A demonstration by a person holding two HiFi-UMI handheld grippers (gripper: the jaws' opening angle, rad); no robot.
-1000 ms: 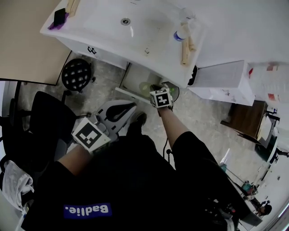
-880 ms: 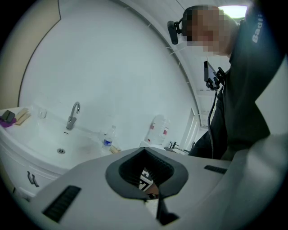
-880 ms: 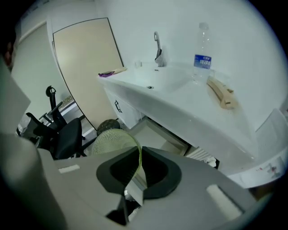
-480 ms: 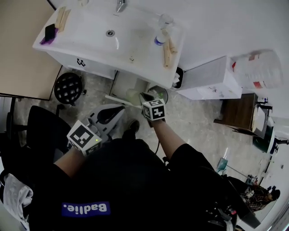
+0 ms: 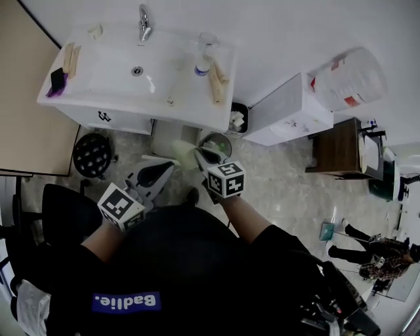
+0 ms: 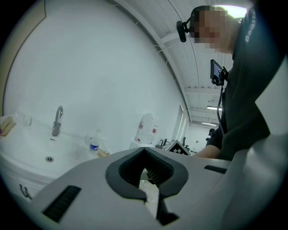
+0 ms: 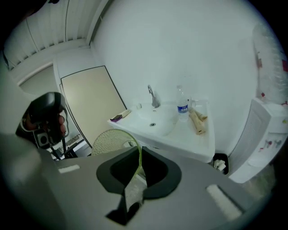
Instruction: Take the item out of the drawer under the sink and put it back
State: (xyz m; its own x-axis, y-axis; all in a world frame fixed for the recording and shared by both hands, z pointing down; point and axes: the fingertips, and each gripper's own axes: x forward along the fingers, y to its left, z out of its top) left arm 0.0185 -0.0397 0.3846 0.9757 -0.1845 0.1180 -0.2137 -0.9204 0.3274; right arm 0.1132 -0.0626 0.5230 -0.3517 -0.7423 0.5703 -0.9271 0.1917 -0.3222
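Right tool point(image 7: 139, 152), observed in its own view: jaws drawn almost together, clamped on the thin green rim of the green-rimmed mesh item point(image 7: 110, 143); the round mesh face stands out at 10 o'clock from the jaw tips. In the head view the right tool point(image 5: 201, 156) is carried clear of the floor, and the mesh item point(image 5: 184, 149) shows as a pale green blur at its 10 o'clock. The item hangs in front of the opening under the sink point(image 5: 184, 98), outside it and resting on nothing. Whether a drawer stands pulled out there cannot be confirmed. Left tool point(image 6: 143, 150), in its own view: jaw tips meet, with nothing between them. In the head view the left tool point(image 5: 165, 168) lies at 8 o'clock of the right tool, near it but apart. Each tool carries its marker cube, right point(image 5: 226, 179) and left point(image 5: 121, 205). Further out, the sink lies at 11 o'clock of the right tool, with the faucet point(image 5: 143, 16) at its far edge. On its right-hand ledge stand a water bottle point(image 5: 203, 62) and wooden pieces point(image 5: 215, 82). A dark block on a purple pad point(image 5: 58, 80) sits at the left-hand end. A small waste bin point(image 5: 237, 119) stands on the floor just beside the sink's right corner, at 1 o'clock of the right tool. A black stool point(image 5: 92, 154) stands at 9 o'clock of the left tool.
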